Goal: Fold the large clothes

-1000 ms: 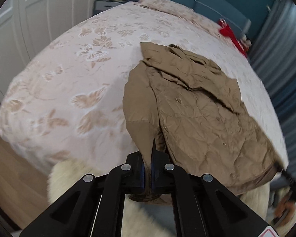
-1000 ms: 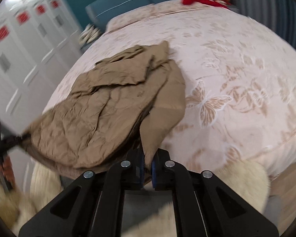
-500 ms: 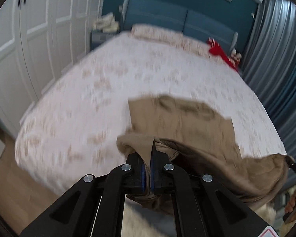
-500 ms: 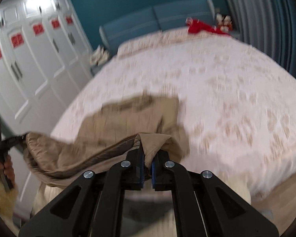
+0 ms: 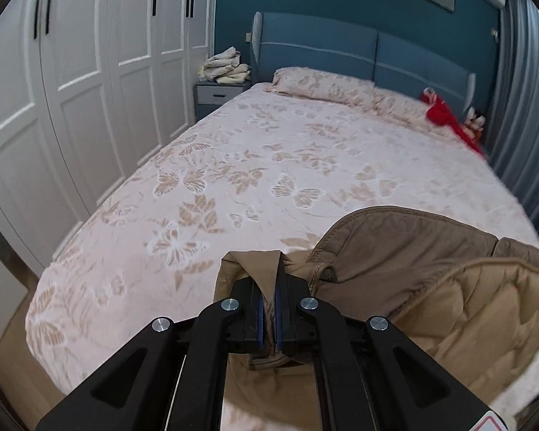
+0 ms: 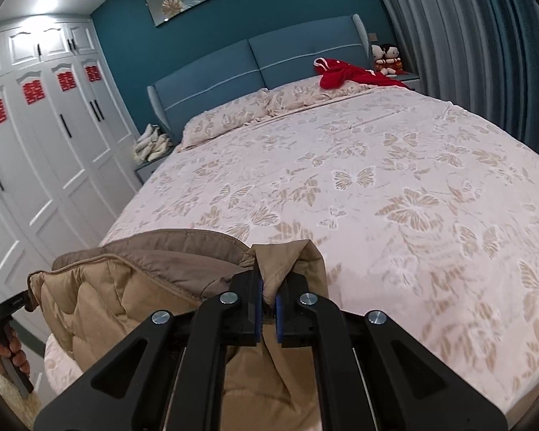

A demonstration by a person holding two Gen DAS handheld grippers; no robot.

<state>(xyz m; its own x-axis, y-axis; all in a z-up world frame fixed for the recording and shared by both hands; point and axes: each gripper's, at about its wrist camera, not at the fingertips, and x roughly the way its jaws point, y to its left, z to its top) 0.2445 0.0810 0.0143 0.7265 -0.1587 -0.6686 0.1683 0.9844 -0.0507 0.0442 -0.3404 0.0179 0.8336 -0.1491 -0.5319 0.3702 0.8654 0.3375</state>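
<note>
A tan quilted jacket (image 5: 431, 287) hangs between my two grippers above the foot of the bed; it also shows in the right wrist view (image 6: 125, 294). My left gripper (image 5: 268, 301) is shut on a fold of its fabric at the left end. My right gripper (image 6: 267, 305) is shut on a fold at the right end. The jacket's quilted lining faces me and sags between the grippers. The left gripper and the hand holding it show at the left edge of the right wrist view (image 6: 3, 323). The lower part of the jacket is hidden under the grippers.
The bed (image 5: 269, 165) has a pink butterfly-print cover (image 6: 395, 186) and a blue headboard. A red garment (image 6: 348, 75) lies near the pillows. White wardrobes (image 5: 72, 89) stand at the left. A nightstand with folded cloths (image 5: 226, 68) is beside the headboard. Grey curtains (image 6: 485, 54) hang on the right.
Both grippers have lifted the jacket off the bed and pulled it toward the foot. It lay spread on the cover a second ago and now hangs between them.
</note>
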